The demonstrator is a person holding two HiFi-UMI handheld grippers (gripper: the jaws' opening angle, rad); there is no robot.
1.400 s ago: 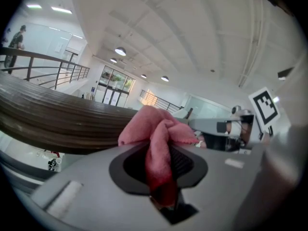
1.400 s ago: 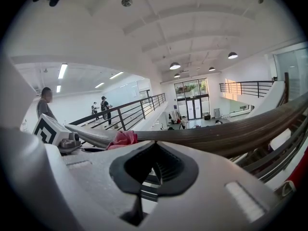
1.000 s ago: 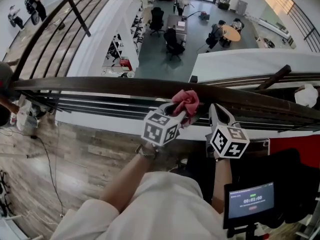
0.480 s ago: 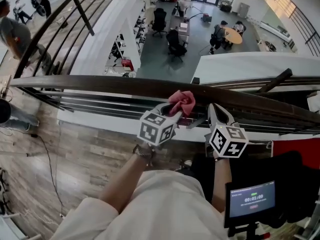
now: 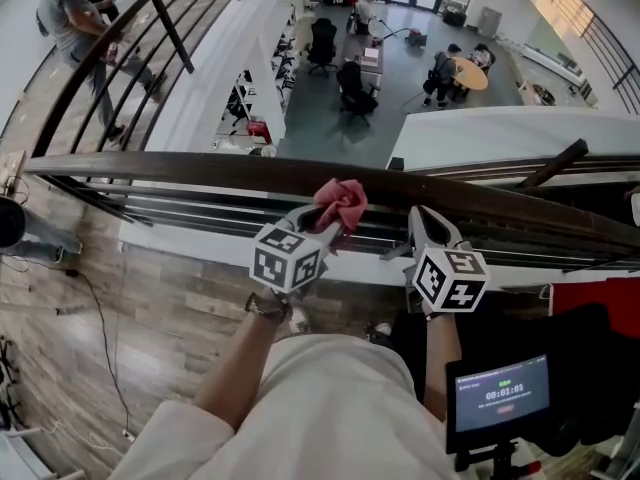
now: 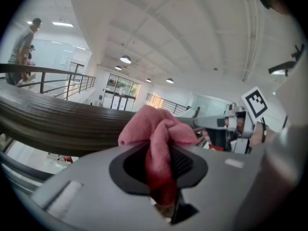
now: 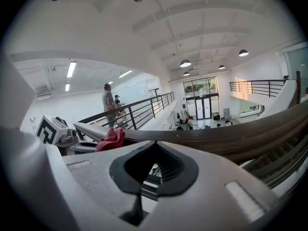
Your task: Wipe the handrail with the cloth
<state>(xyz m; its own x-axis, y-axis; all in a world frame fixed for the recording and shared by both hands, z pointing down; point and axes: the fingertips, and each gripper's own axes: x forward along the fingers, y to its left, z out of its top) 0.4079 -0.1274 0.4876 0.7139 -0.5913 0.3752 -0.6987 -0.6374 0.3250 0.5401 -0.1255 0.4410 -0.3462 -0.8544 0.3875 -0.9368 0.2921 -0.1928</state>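
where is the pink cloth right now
In the head view the pink cloth is near the centre, bunched in the jaws of the left gripper at the dark handrail, just left of the right gripper.

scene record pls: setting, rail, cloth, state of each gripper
setting: upper-floor walkway overlooking an office floor
handrail: dark, curved, runs across the head view
cloth: pink, bunched, at the handrail's near edge; appears to touch it
left gripper: shut on the cloth
right gripper: shut, nothing between the jaws, just beside the handrail, right of the cloth
other: person on the far walkway
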